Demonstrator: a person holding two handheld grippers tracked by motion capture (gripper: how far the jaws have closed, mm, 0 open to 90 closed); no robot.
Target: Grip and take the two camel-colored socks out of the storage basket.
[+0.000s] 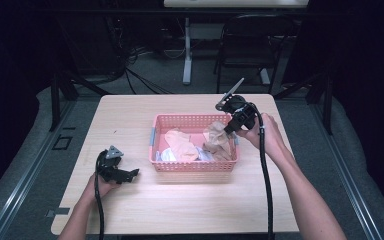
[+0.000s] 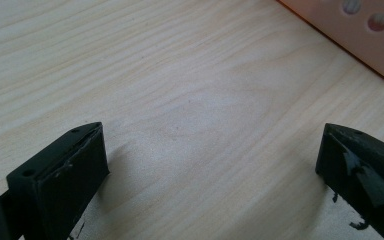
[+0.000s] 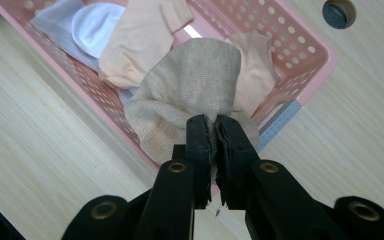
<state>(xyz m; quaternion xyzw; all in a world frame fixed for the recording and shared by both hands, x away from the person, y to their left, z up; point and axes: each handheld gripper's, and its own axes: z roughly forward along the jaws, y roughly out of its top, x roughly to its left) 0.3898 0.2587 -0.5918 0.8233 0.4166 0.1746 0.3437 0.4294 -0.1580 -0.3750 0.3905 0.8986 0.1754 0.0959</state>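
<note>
Now knitted beige sock (image 3: 190, 85), perforated pink plastic basket (image 3: 300, 45), woodgrain table (image 3: 40, 150)

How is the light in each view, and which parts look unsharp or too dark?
High view: a bright patch on the pale wooden table in front of the pink perforated plastic basket; the room around is very dark. Left gripper view: soft jaw shadows on the wood, basket corner blurred. Right gripper view: even light, beige knitted sock sharp.
</note>
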